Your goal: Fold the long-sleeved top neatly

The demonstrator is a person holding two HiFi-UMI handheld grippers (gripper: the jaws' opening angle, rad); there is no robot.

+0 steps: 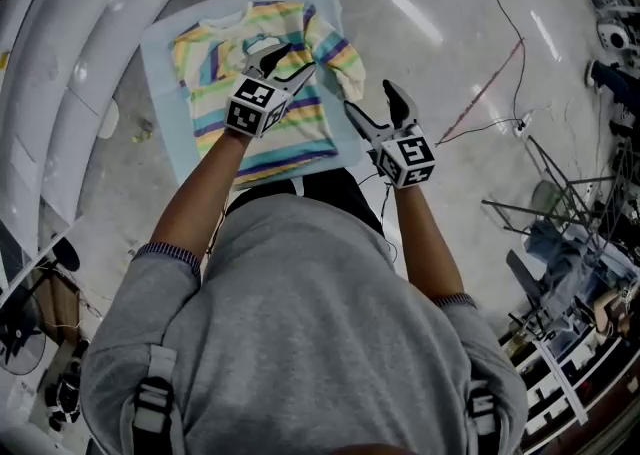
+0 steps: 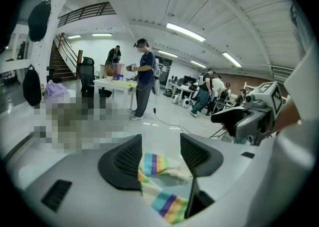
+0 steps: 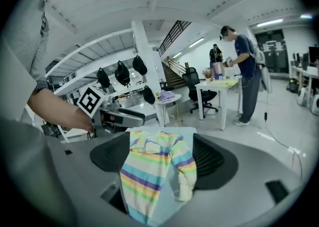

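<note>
Head view: striped top (image 1: 295, 125) is lying flat on a pale blue mat (image 1: 160, 103) on the floor, w/ 1 sleeve (image 1: 338, 51) bending down along its right side. Left gripper (image 1: 297, 59) is hovering over the top's upper part, jaws standing apart, nothing btwn them. Right gripper (image 1: 370, 95) is hanging near the mat's right edge, beside the top, jaws also spread & empty.

Left gripper view: the 2 jaws are gaping wide. Only the top is showing below thru the gap, not pinched. Right gripper is showing at the right. In the bg a person (image 2: 144, 79) is standing at a table (image 2: 117, 84).

Right gripper view: jaws are standing open w/ nothing clamped. Top & mat are showing beyond the gap, sleeve lying on the right side. Left gripper is hovering at the left, over the mat's far corner. The person is standing at the table in the bg.
</note>
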